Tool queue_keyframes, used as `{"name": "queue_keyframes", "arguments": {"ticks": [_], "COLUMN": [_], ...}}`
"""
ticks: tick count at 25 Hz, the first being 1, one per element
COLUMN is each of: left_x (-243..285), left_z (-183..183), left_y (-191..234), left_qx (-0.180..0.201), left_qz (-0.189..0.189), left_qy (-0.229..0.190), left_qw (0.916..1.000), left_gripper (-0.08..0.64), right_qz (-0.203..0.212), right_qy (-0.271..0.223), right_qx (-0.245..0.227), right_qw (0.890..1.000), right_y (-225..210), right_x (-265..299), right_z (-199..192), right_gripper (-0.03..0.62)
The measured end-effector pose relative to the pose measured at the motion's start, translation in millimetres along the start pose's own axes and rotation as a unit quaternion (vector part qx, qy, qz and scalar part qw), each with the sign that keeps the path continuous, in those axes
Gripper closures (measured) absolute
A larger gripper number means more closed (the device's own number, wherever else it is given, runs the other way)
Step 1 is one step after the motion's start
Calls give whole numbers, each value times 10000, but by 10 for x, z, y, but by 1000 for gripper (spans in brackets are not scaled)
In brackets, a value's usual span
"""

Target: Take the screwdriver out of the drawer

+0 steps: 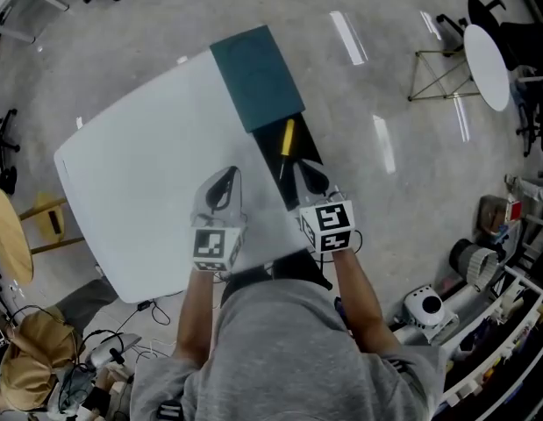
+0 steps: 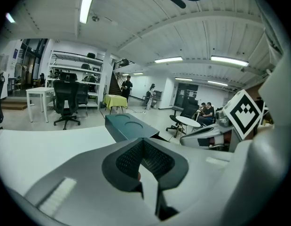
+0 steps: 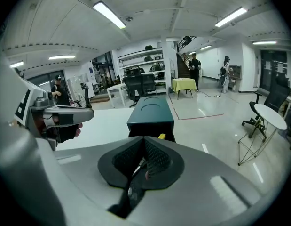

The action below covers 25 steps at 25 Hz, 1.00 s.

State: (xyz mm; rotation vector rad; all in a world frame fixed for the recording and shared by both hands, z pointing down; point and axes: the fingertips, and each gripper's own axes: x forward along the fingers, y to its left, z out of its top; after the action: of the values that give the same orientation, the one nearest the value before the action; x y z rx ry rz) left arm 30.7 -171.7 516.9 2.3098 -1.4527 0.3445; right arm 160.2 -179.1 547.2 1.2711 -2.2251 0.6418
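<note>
A dark teal cabinet (image 1: pixel 256 77) (image 2: pixel 129 126) (image 3: pixel 151 111) sits at the right edge of a white table (image 1: pixel 139 182). Its black drawer (image 1: pixel 308 147) is pulled out toward me. Inside lies a screwdriver (image 1: pixel 288 137) with a yellow handle; only the handle's tip (image 3: pixel 161 136) shows above the jaws in the right gripper view. My right gripper (image 1: pixel 310 175) (image 3: pixel 145 141) hangs shut over the drawer's near end, just short of the screwdriver, holding nothing. My left gripper (image 1: pixel 223 187) (image 2: pixel 143 142) is shut and empty over the bare tabletop, left of the drawer.
On the floor to the right stand a small round white table (image 1: pixel 486 64), a wire frame (image 1: pixel 442 73) and a cluttered rack (image 1: pixel 508 261). A wooden stool (image 1: pixel 8 235) and bags are at the left. Office chairs and people are far off in the room.
</note>
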Motion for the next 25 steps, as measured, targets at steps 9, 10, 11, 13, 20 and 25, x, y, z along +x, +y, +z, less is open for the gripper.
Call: {"name": "queue_keyframes", "arguments": {"ticks": [9, 10, 11, 13, 20, 25], "left_x": [16, 39, 74, 174, 251, 333], "left_z": [-307, -325, -329, -297, -304, -344], "left_y": [-48, -34, -17, 27, 123, 191], "left_qx": [-125, -139, -150, -165, -212, -244], "left_qz": [-72, -80, -91, -103, -61, -12], "left_qy": [245, 266, 293, 372, 379, 406], "left_qw": [9996, 9995, 9994, 9991, 9990, 9989], "left_gripper": [548, 548, 548, 548, 548, 548], "right_qz": [-62, -59, -56, -47, 16, -67], "right_qy": [490, 533, 578, 703, 1193, 1514], "right_qx": [145, 174, 205, 276, 557, 598], "right_qw": [9987, 9984, 9981, 9971, 9913, 9866], "right_y": [7, -4, -22, -83, -108, -184], "right_x": [175, 212, 256, 363, 578, 760], "right_z": [-319, -328, -326, -291, -404, -511], "right_gripper": [588, 587, 586, 564, 440, 408]}}
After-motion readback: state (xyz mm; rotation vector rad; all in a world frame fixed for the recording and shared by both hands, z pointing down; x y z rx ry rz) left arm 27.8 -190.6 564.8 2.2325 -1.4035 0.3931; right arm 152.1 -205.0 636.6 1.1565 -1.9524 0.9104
